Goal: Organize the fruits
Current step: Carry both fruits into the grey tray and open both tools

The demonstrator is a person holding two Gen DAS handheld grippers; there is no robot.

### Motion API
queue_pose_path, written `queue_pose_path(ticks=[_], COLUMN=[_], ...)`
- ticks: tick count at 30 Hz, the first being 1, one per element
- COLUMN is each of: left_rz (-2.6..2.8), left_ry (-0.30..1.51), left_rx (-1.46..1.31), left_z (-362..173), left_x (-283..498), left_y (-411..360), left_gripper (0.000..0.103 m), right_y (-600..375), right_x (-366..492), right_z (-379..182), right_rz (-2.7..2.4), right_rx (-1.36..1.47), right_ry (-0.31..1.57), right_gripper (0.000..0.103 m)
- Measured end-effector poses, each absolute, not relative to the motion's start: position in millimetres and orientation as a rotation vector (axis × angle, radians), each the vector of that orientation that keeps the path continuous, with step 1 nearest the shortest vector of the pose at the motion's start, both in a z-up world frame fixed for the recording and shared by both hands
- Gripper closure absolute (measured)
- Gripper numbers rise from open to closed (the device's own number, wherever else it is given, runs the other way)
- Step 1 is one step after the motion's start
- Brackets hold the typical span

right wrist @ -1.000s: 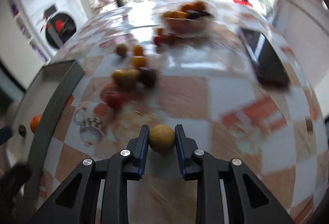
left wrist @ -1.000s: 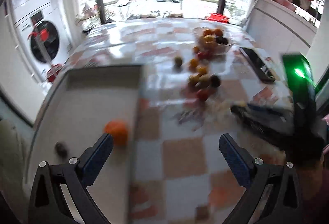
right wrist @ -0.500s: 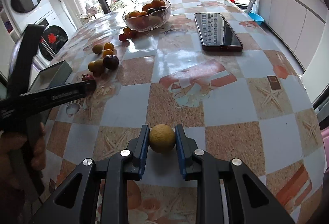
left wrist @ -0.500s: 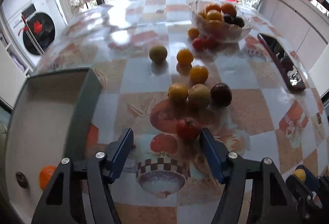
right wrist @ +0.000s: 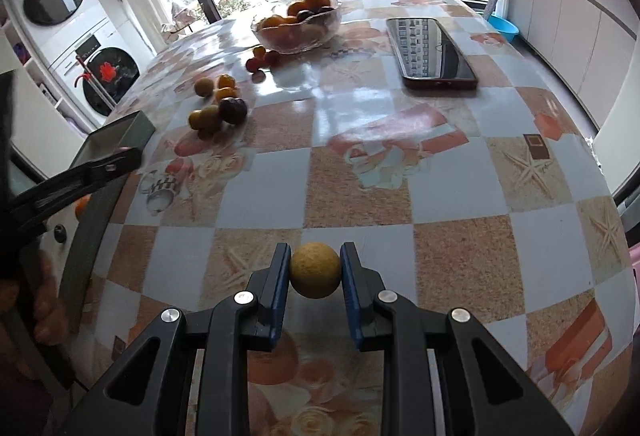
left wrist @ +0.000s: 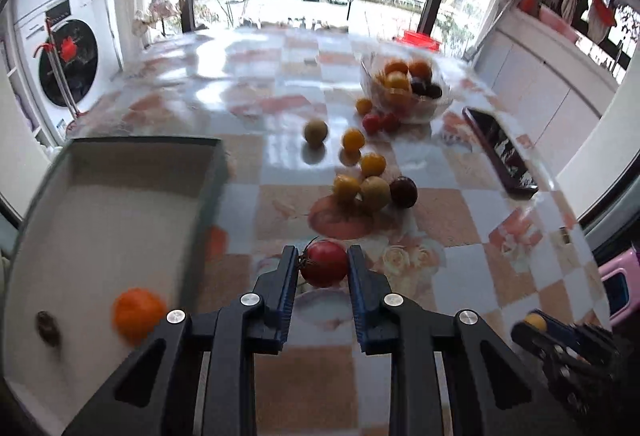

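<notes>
Pinching the red tomato (left wrist: 323,263), the left gripper (left wrist: 322,278) has just closed; lift gently toward the tray (left wrist: 120,195) (right gripper (right wrist: 315,278) clamps a yellow fruit (right wrist: 315,270)).

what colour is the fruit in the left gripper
Red, with a small dark stalk: the tomato-like fruit between the left gripper pads, clearest in the left wrist view.

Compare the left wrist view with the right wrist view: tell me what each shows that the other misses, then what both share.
Only the left wrist view shows the left gripper, whose jaws have just been closing, now shut on the red tomato, and the tray's white floor with the dark fruit.

Only the right wrist view shows the right gripper close up, shut on the yellow-brown fruit, and the blue basin.

Both show the glass bowl, the phone, the loose fruits, the orange fruit in the tray, and the washing machines.
</notes>
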State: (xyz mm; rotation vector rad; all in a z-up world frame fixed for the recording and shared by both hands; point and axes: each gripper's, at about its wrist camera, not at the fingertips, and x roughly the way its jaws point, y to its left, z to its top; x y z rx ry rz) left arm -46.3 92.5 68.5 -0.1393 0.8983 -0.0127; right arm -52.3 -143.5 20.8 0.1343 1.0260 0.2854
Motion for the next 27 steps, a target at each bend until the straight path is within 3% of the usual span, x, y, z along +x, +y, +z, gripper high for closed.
queue_pose_path(ticks=[7,27], left_rz=[0.101,0.301], left_ry=[0.828,0.853], left_rx=[-0.137,-0.239], left_z=[89,42], left_x=[-90,-138], left_y=[149,247], left_gripper=[0.077,0.077], right_y=[-103,100], right_x=[-58,-72], right_z=[36,57], right_rz=[0.369,0.679], right_rx=[0.106,-0.119], right_ry=[1.031,1.054], right_gripper=[0.075,0.076])
